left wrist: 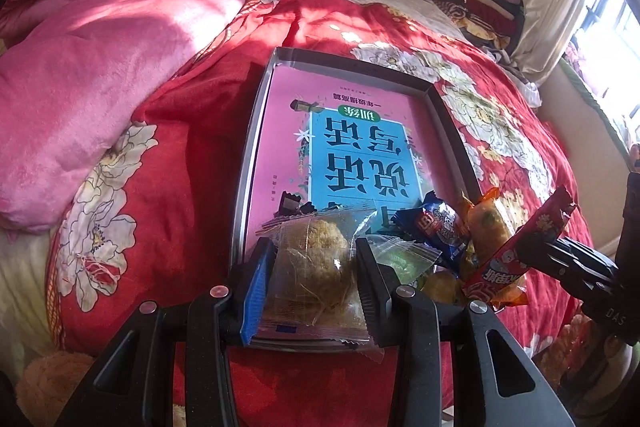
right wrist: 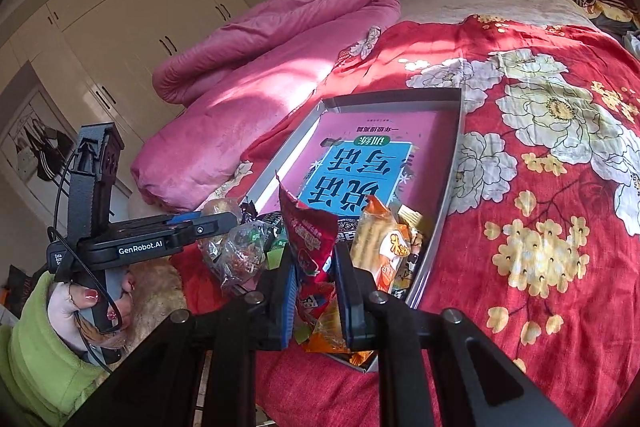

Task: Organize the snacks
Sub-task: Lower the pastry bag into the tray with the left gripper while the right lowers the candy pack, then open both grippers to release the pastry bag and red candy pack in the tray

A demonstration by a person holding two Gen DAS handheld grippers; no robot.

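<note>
Left wrist view: the left tongs point(left wrist: 316, 267), low centre of the frame, are pinching a clear-wrapped brown pastry point(left wrist: 316, 259) between the pads, held over the near end of a shallow grey tray point(left wrist: 256, 131). The tray lies on a red floral quilt point(left wrist: 168, 187) covering the bed; a pink book point(left wrist: 352, 131) with a blue panel lines its bottom. To the right of the pastry, at lower right of the frame, several snacks are heaped at the tray's near end: a blue packet point(left wrist: 436, 223), an orange packet point(left wrist: 486, 223) and a green-labelled clear packet point(left wrist: 396, 259). The right tongs point(left wrist: 532, 247) enter from the right edge, pressed together on a red snack packet point(left wrist: 516, 251) that tilts up and to the right. Right wrist view: the same red packet stands upright between the pads at lower centre, above the heap; an orange biscuit packet point(right wrist: 380, 247) sits just right of it. The left tool is at lower left, gripped by a hand point(right wrist: 84, 307) in a green sleeve point(right wrist: 44, 359). A folded pink blanket point(left wrist: 100, 67) fills the upper left of the left wrist view.
</note>
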